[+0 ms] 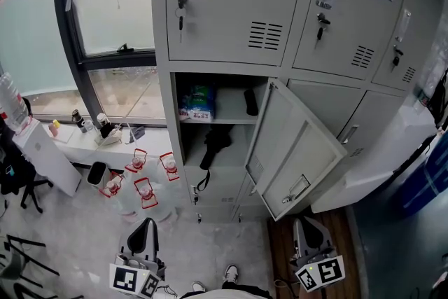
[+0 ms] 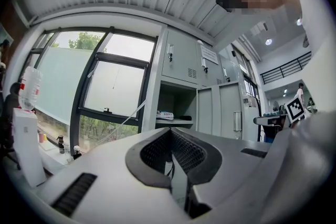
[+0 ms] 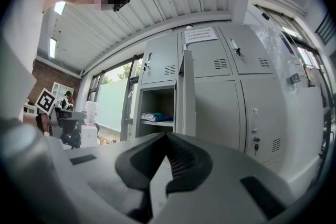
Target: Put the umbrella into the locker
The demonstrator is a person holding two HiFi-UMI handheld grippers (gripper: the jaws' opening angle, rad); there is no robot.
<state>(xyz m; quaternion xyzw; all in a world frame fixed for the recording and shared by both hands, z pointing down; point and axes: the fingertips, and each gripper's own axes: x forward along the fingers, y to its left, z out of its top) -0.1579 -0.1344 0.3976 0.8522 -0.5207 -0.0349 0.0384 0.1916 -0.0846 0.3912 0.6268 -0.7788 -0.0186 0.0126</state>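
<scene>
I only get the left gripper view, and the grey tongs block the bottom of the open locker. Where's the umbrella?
Observer: The head view shows the black folded umbrella lying in the lower compartment of the open grey metal locker. Its strap hangs over the front edge.
Operator: Are the other tongs holding something?
Observer: No. In the right gripper view the right tongs are shut and empty.
Operator: Is anything beside the locker?
Observer: Clear water jugs with red handles stand to its left.
</scene>
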